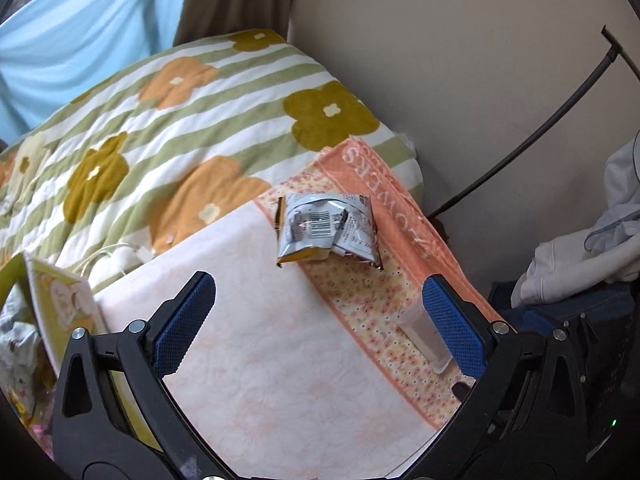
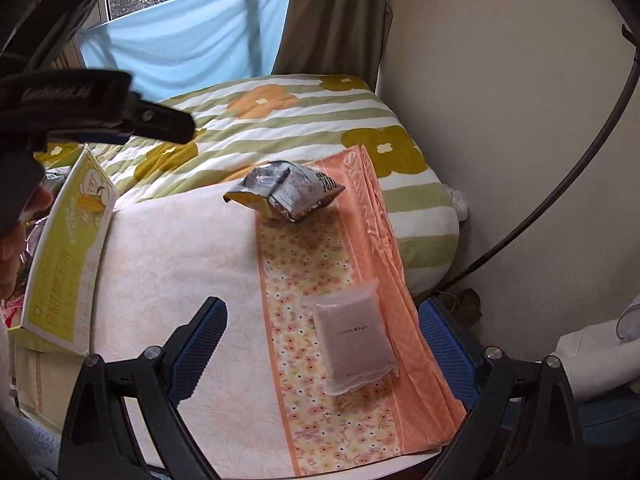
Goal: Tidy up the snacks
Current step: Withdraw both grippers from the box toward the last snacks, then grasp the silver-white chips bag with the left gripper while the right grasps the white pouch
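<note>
Snacks number two on the tabletop (image 2: 168, 264): a crumpled silver packet (image 2: 286, 190) at the far edge of the orange flowered towel (image 2: 320, 412), and a flat translucent pouch (image 2: 352, 346) nearer, both lying free. Beside them to the left stands one yellow-green box (image 2: 66, 264), tilted; behind lies a flower-print quilt (image 2: 280, 120). Left hand-held gripper (image 1: 320, 320) and right hand-held gripper (image 2: 324, 348) both gape wide, grasping nothing — the pouch sits below the right one's spread fingers.
</note>
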Demonstrator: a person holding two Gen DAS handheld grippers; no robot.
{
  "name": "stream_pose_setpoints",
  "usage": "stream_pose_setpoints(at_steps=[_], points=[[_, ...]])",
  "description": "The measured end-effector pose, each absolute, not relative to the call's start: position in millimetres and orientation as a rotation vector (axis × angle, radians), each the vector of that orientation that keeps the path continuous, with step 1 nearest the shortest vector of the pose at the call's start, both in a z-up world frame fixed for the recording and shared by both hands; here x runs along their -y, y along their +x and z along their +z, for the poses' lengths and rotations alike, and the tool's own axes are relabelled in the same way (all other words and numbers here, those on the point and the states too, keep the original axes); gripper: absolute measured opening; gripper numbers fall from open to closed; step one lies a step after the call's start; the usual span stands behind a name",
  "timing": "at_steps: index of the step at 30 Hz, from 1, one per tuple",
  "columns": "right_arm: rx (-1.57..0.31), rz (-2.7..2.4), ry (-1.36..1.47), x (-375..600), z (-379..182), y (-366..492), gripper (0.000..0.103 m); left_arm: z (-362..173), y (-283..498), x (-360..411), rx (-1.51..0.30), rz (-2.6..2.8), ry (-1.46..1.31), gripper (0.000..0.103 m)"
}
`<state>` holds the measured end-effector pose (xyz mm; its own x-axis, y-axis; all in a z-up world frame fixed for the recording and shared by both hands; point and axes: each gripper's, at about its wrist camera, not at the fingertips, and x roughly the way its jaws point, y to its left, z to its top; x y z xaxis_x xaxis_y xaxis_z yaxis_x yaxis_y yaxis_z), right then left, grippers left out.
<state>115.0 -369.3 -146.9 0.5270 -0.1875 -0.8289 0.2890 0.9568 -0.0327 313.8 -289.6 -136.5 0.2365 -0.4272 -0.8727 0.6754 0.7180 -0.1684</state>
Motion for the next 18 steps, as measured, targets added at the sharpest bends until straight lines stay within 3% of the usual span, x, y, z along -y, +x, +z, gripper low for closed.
stream_pose_setpoints(at_steps=[9,18], points=[[-1.017,-0.300,0.087,375.1,-196.6,120.8,0.096,-203.0,354.9,378.1,-1.189,-0.786,0.403,0.103],[-1.062,-0.289,0.100,387.5,-230.8,127.4,0.096,-250.3,378.3,404.0,-1.228,-0.722,0.498,0.103]])
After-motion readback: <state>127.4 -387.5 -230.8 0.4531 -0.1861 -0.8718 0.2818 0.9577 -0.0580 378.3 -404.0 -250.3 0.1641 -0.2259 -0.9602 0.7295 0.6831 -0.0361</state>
